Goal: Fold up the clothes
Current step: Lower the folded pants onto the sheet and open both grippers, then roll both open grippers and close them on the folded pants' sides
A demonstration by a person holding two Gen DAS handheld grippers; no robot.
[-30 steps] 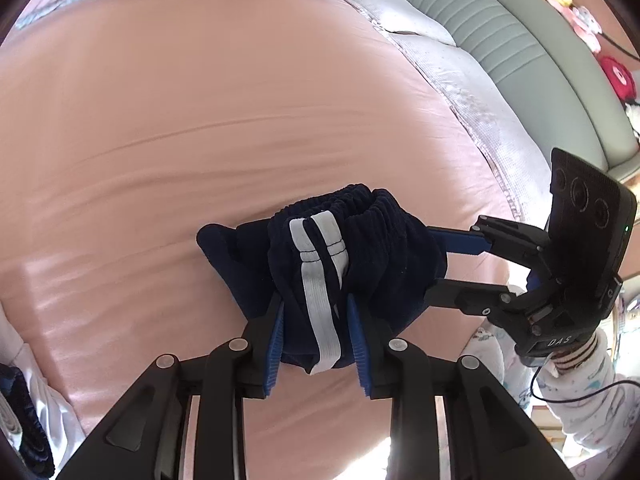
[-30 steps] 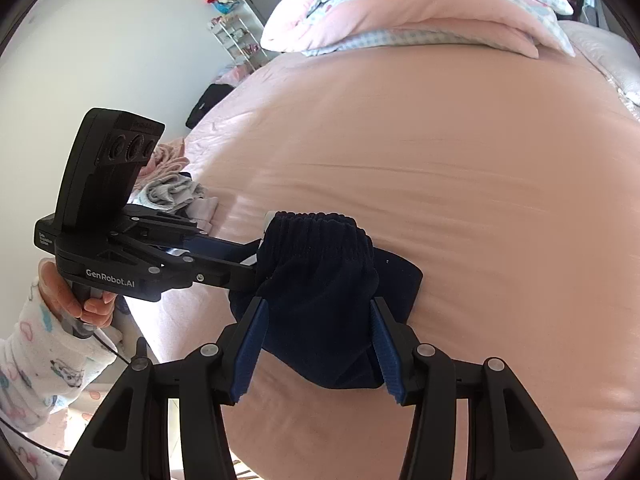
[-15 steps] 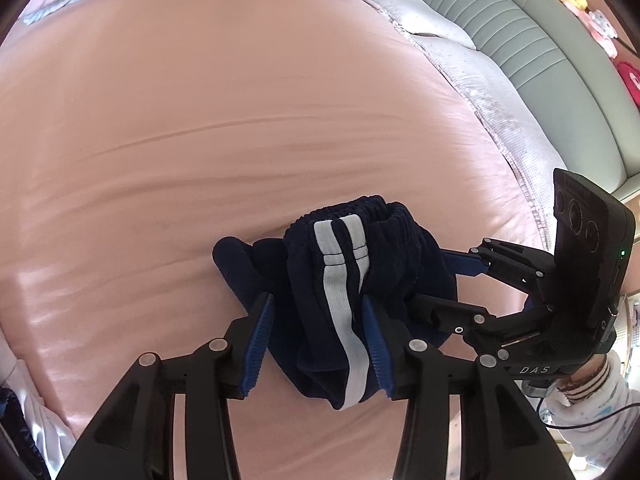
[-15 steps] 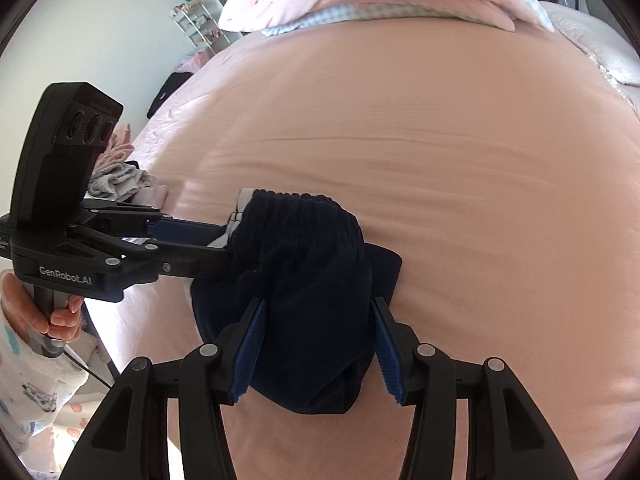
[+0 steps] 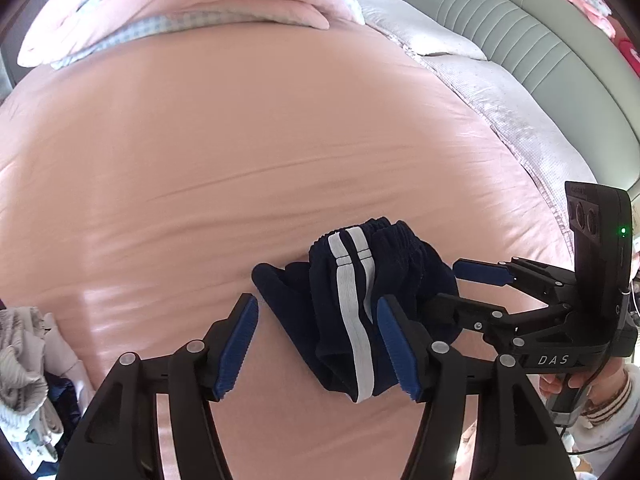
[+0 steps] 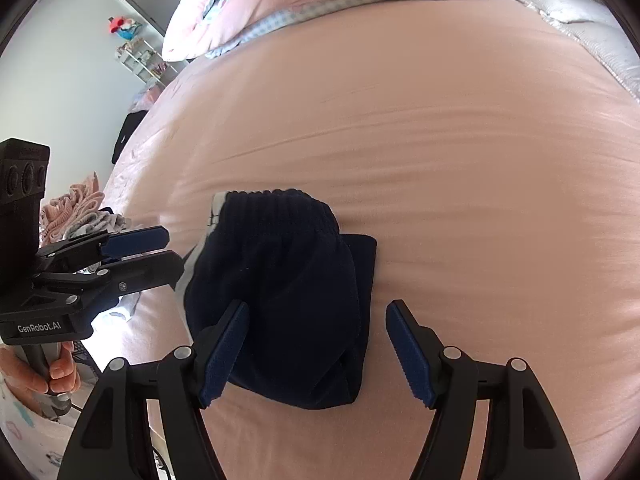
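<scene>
A folded pair of navy shorts (image 5: 360,304) with a white side stripe lies on the pink bedsheet (image 5: 240,152). It also shows in the right wrist view (image 6: 288,292). My left gripper (image 5: 316,344) is open, its jaws spread on either side of the shorts' near end, not pinching them. My right gripper (image 6: 316,348) is open as well, jaws wide apart over the shorts' near edge. The right gripper shows in the left wrist view (image 5: 464,288) at the shorts' right side; the left gripper shows in the right wrist view (image 6: 168,248) just left of the shorts.
Pink and checked pillows (image 5: 180,12) lie at the head of the bed. A grey quilt (image 5: 500,100) and green padded headboard (image 5: 520,28) run along the right. A heap of other clothes (image 6: 80,212) lies at the bed's left edge, also seen in the left wrist view (image 5: 28,368).
Both grippers have opened and let go of the shorts, which now lie flat on the sheet. Both have drawn back a little from them.
</scene>
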